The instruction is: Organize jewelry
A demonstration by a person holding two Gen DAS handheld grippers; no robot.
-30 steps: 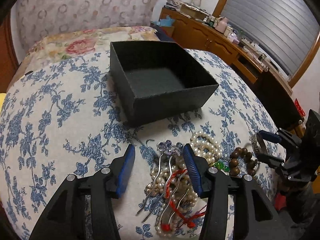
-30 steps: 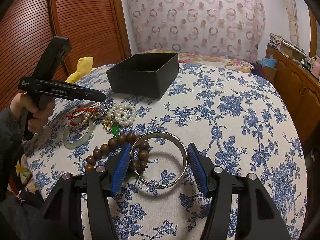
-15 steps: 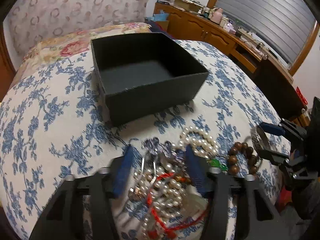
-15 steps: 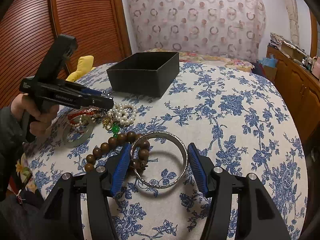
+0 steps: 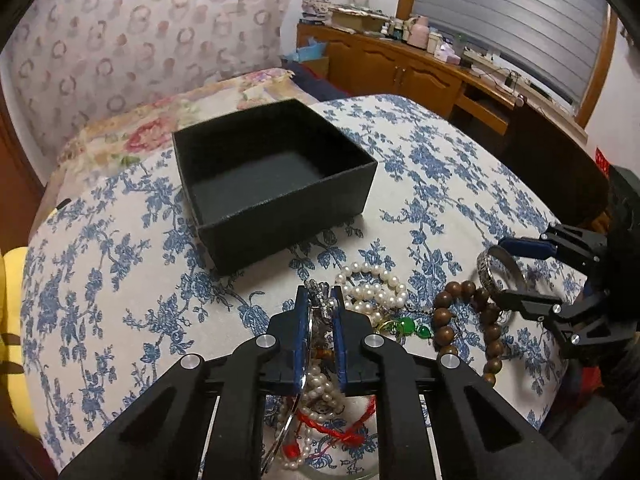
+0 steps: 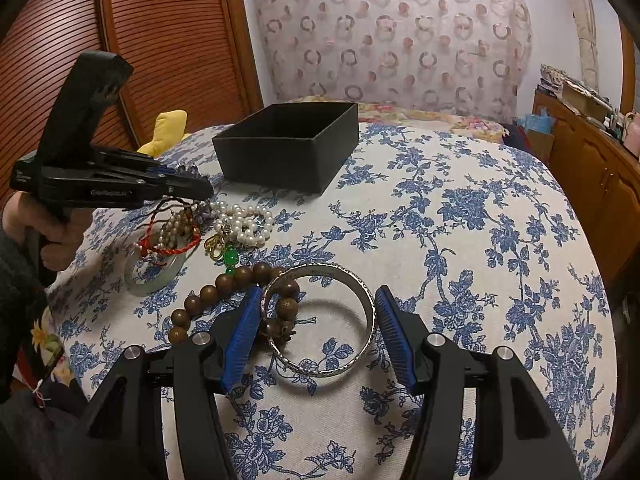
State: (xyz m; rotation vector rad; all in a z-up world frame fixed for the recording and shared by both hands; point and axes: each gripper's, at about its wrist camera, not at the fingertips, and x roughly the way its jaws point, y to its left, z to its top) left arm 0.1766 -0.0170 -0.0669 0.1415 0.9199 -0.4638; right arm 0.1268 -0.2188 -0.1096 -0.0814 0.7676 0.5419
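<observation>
One black box, bare cloth around

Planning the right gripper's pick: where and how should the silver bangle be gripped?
Grip the silver bangle across its ring, pads on opposite outer edges, coming from above: it lies flat. The right gripper already straddles it. Beware the wooden bead bracelet overlapping its left rim.

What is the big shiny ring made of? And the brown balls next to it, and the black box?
The bangle looks like silver-coloured metal: it gleams and has a patterned rim. The brown beads look like polished wood, dark brown with a soft shine, though I can't be sure. The black box seems to be matte cardboard with thin, stiff walls.
</observation>
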